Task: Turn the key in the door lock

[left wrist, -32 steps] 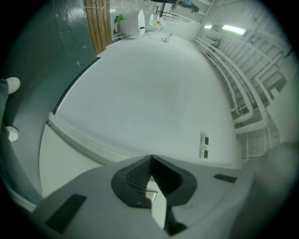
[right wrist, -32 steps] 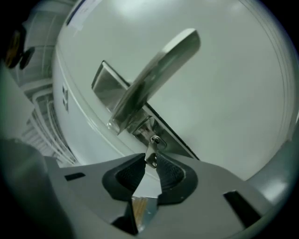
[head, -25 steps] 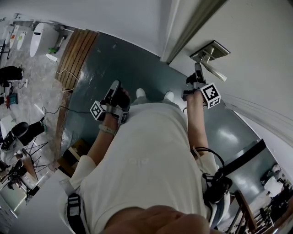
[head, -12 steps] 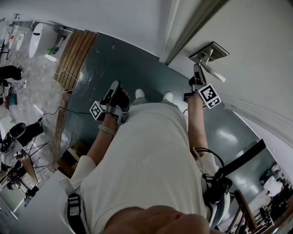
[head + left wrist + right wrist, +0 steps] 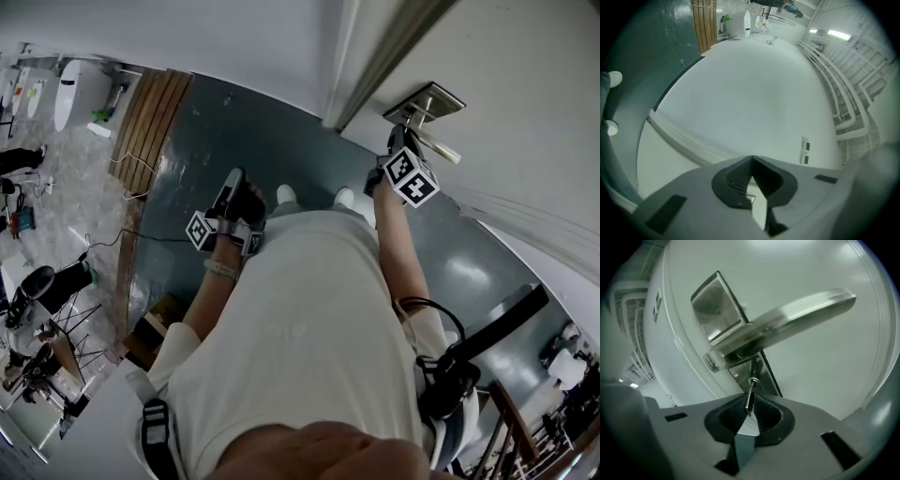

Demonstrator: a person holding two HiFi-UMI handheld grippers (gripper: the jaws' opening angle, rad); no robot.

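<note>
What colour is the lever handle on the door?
Silver, like brushed metal. The door handle shows best in the right gripper view.

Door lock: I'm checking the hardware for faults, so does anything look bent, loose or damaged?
Nothing stands out. The key sits in the lock under the lever handle, both intact, and the jaws of the right gripper have just been closing on it.

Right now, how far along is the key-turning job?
Done: the key sits in the lock under the door handle, with the right tool on it. In hand: its jaws have just been closing and now pinch the key's head. Left: the turn itself; how far it has gone isn't clear. The left tool is shut and empty, away from the lock.
</note>
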